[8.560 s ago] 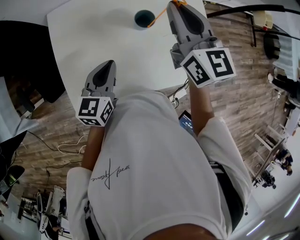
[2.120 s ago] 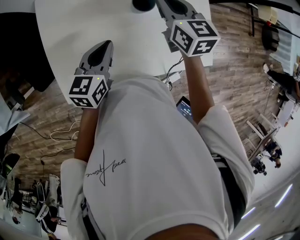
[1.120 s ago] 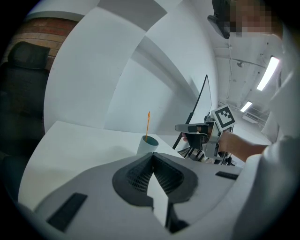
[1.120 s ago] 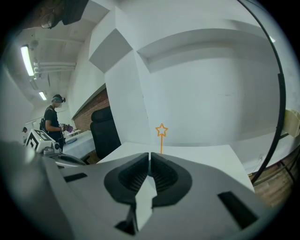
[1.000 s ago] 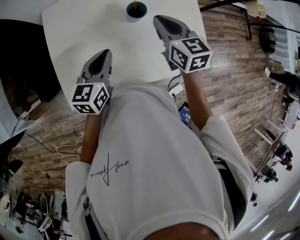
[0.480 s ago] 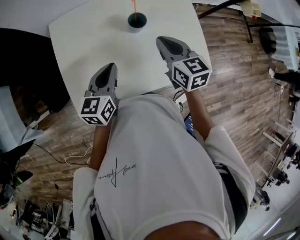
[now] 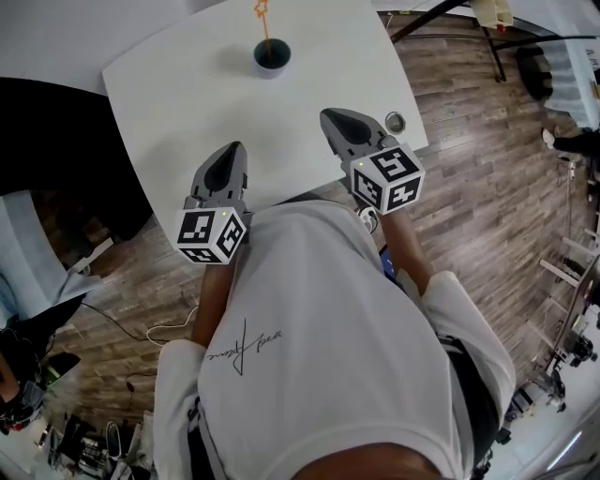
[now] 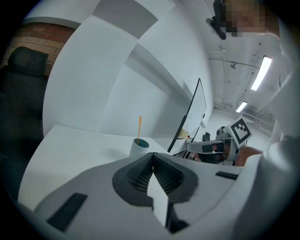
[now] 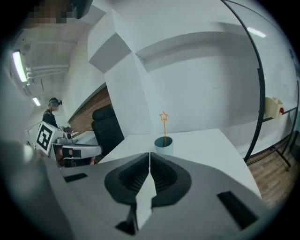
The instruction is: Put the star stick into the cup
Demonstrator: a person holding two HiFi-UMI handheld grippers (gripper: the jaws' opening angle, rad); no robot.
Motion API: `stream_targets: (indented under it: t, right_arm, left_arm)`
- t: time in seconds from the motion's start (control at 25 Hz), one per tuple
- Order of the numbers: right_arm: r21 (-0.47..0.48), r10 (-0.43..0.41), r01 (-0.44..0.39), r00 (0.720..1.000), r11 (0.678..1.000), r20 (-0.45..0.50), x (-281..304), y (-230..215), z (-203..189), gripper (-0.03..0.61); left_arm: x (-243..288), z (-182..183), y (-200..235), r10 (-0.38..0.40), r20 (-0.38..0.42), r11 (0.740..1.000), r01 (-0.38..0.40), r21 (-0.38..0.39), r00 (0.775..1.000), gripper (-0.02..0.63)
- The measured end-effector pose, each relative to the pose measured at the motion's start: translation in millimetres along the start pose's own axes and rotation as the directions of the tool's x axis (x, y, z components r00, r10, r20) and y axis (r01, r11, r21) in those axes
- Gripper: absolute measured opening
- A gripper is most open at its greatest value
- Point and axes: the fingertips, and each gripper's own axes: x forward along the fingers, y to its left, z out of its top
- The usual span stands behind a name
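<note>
The orange star stick [image 7: 262, 21] stands upright in the teal-lined cup [image 7: 272, 55] at the far side of the white table [image 7: 187, 103]. The right gripper view shows the star stick [image 9: 164, 123] rising out of the cup [image 9: 163, 144]; the left gripper view shows the stick [image 8: 139, 126] and cup [image 8: 139, 146] too. My left gripper [image 7: 226, 161] is shut and holds nothing, near the table's front edge. My right gripper [image 7: 339, 120] is shut and holds nothing as well, at the front right, well short of the cup.
A black office chair [image 9: 106, 126] stands at the table's left side. A black stand with a curved pole [image 9: 259, 84] rises to the right of the table. Wood floor with cables [image 7: 178, 323] lies below. Another person [image 9: 50, 112] is far off.
The stick, held over the cup by my right gripper 8.6 s ago, now stands in the cup. Both grippers have drawn back toward the table's front edge.
</note>
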Motion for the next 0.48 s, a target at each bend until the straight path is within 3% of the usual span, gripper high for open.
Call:
stream_targets:
  t: [0.48]
  right_arm:
    - [0.004, -0.064, 0.064, 0.997, 0.998, -0.048, -28.4, 3.8, -19.7, 0.011]
  left_arm:
    - [-8.9, 15.3, -14.9, 0.011, 0.042, 0.999, -0.013, 0.04, 0.999, 0.009]
